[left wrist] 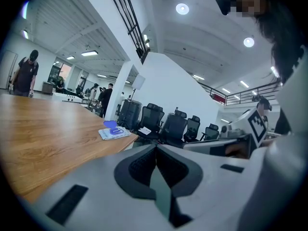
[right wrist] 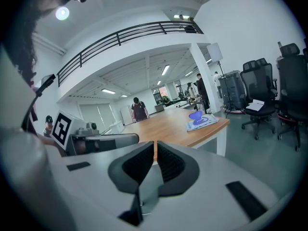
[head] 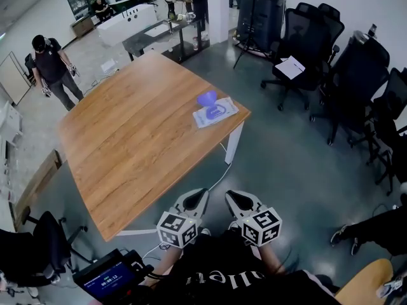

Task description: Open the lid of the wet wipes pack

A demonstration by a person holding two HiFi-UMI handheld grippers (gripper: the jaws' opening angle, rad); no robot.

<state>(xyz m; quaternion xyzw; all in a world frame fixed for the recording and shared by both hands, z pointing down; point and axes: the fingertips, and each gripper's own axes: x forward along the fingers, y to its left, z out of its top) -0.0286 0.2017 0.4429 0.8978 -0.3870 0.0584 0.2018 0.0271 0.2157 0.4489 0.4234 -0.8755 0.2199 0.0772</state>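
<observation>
Wooden table (head: pixel 127 145): wet wipes pack (head: pixel 216 114) at corner, purple lid (head: pixel 206 98) up
Left gripper (head: pixel 195 196): jaws together, empty
Right gripper (head: pixel 237 197): jaws together, empty

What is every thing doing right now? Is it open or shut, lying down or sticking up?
Pack: lying flat near a corner of the table, nothing touching it.
Lid: flipped up, open.
Left claw: shut, empty, held back from the table.
Right claw: shut, empty, held back from the table.
</observation>
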